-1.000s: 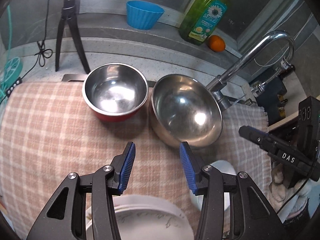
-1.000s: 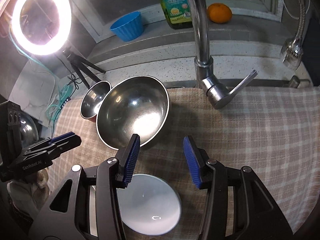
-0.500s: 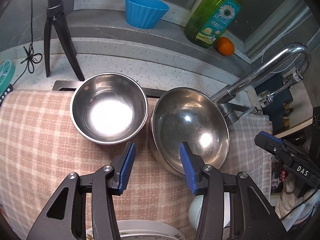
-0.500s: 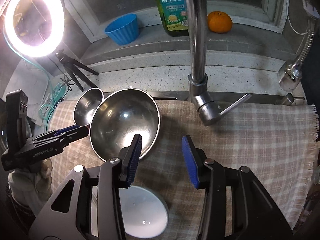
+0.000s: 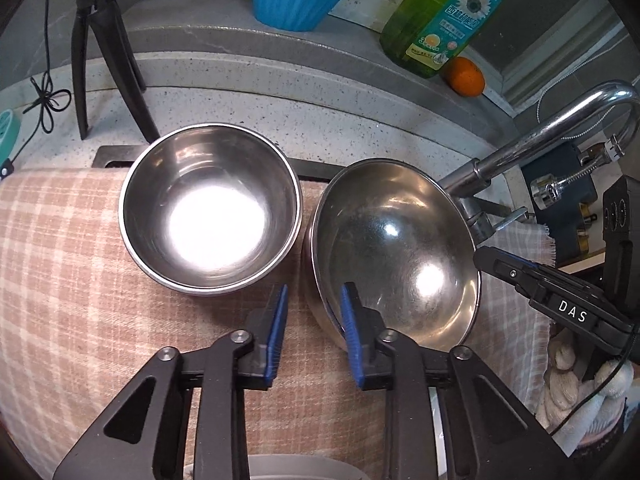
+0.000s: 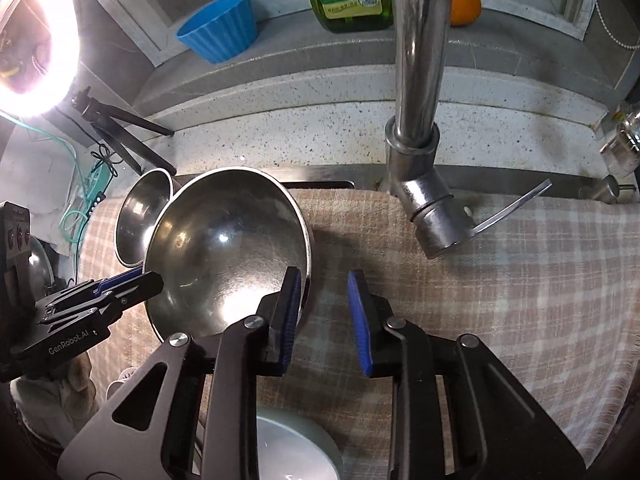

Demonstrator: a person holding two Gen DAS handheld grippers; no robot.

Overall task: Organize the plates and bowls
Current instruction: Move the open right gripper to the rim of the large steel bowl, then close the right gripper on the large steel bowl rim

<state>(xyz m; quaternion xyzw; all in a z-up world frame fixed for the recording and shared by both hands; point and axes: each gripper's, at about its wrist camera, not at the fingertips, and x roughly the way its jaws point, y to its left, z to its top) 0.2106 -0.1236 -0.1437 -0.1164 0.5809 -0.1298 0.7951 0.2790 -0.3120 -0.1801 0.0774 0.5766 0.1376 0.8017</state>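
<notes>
Half-hidden white bowl [image 6: 296,448] beneath right gripper [image 6: 325,316]

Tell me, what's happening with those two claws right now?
Left gripper and right gripper closing astride opposite rims of big steel bowl. Small steel bowl alongside. Faucet close behind.

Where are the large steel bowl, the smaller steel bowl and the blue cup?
large steel bowl [image 5: 396,248]: left wrist view, inner wall.
smaller steel bowl [image 5: 212,204]: left wrist view, inside bottom.
blue cup [image 6: 220,28]: right wrist view, ribbed outer side.
</notes>
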